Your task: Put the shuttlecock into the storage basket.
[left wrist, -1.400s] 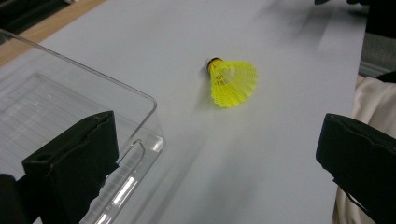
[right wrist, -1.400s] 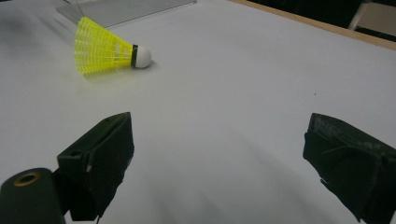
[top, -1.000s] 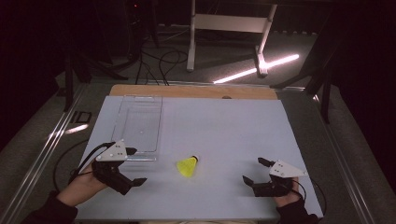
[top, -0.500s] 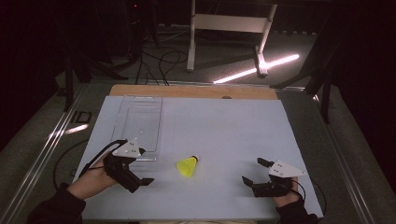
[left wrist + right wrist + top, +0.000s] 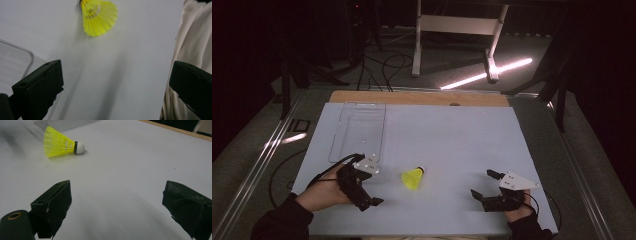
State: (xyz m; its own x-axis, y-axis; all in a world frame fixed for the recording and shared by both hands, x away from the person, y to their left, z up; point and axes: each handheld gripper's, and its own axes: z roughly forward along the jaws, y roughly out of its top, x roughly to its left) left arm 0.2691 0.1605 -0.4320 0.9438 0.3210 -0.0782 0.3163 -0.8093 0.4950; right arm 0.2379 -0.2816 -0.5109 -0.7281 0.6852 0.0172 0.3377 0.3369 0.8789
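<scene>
Dark floor with cables surrounds the pale surface (image 5: 452, 135); near its front edge the left tool (image 5: 362, 192) sits in a hand, jaws spread wide and holding nothing; the right tool (image 5: 482, 187) is likewise wide open and empty; between them, nearer the left, lies a yellow shuttlecock (image 5: 413, 177) on its side, white cork pointing away; a clear plastic tray (image 5: 359, 130) lies beyond the left tool.

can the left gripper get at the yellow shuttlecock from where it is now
Probably yes. The left gripper has its jaws wide open and aimed at the yellow shuttlecock, which lies on its side on bare white table with nothing between them. The clear tray sits off to the side, clear of that path.
</scene>
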